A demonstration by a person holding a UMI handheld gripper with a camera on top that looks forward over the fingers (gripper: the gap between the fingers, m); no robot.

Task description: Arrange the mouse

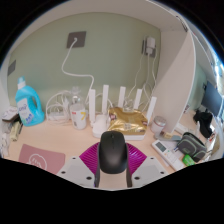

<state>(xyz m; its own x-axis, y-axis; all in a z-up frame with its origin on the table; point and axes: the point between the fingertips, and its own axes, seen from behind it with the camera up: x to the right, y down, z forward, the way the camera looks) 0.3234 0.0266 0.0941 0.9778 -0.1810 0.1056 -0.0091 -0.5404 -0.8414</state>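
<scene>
Gripper view showed my tongs (113, 172) pinching the black mouse (112, 152) at the bottom centre of the frame, pink pads (91, 160) pressed to its sides. Above it sat a gold pouch (127, 123) on the surface (65, 138), a white router (112, 101) behind, a blue bottle (28, 102) at the left.

mouse (112, 152) hiding gripper pads, detergent bottle (28, 101) label too small to read

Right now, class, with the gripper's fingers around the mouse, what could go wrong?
1. The black computer mouse sits between the gripper fingers; its rounded shell might slip when squeezed.
2. The crinkled gold foil bag lies just beyond, and the white router behind it; pushing forward could knock them.
</scene>
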